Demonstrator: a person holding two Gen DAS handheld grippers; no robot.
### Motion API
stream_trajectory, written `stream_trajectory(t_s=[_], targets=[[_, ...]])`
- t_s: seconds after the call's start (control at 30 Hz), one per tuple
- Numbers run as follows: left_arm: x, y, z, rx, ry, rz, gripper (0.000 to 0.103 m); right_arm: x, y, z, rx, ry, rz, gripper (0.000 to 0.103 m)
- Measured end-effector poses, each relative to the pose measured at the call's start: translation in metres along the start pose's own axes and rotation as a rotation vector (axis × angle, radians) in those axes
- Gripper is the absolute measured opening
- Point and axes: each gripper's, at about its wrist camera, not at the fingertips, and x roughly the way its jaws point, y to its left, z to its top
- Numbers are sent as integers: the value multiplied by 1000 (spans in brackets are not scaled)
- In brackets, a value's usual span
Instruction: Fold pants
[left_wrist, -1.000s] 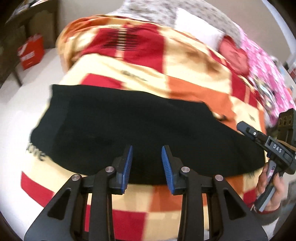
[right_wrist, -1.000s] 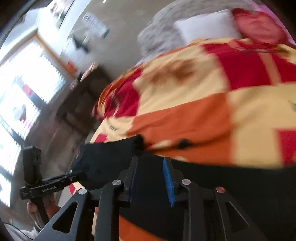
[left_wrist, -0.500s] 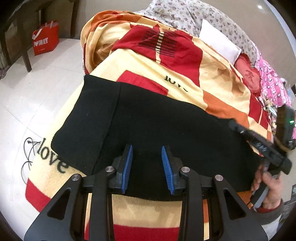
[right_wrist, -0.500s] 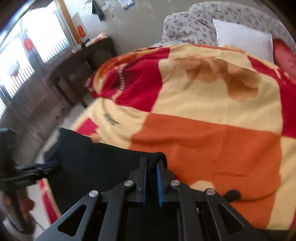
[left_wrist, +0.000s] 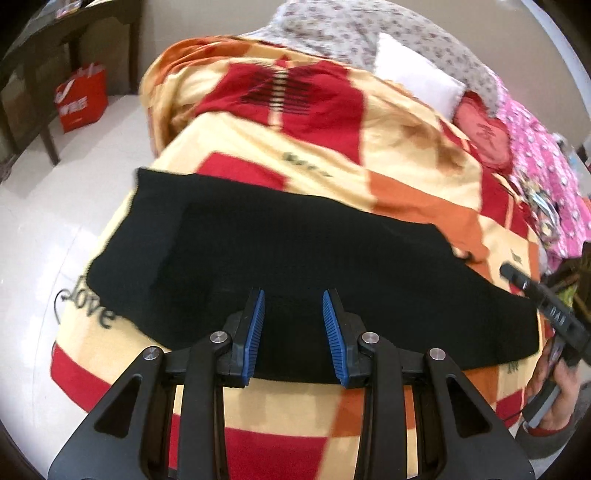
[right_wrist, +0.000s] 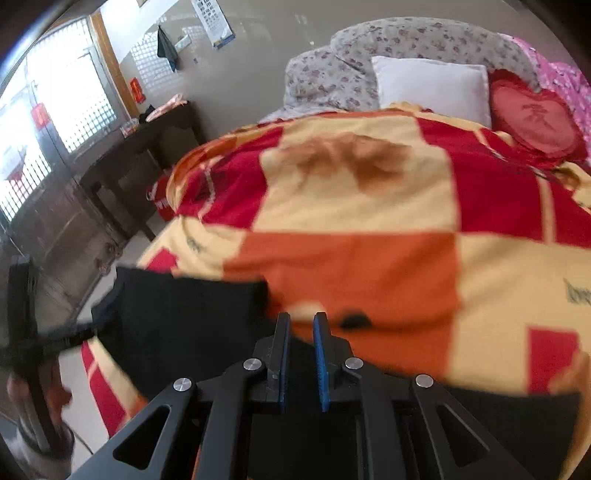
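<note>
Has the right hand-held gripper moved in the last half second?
Yes. The right hand-held gripper has backed off rightward: the white pillow and pants now sit further left, and its jaws have parted, empty.

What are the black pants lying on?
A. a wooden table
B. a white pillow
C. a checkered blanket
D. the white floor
C: the pants lie spread flat on the red, orange and yellow checkered blanket covering the bed.

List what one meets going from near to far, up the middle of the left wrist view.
Left claw → black knitted pants → red, orange and cream checked blanket → white pillow → grey flowered quilt.
</note>
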Motion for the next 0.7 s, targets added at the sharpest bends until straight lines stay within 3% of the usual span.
stream_trajectory(t_s=[0.2,0.33,0.47,0.6,0.7], targets=[[13,-52,-15,108,46,-72,32,-29,-49,-54,71,44,-123,12],[28,-73,-26,151,70,-57,32,-39,-77,-73,96,25,-189,11],[30,-82,-27,177,67,-32,42,-50,-102,-82,173,-39,-114,11],[23,-101,-23,208,76,-79,42,-67,-108,-86,192,-42,-187,12],[24,-131,-19,282,76,-110,48,-86,-125,-99,272,-60,-159,12]])
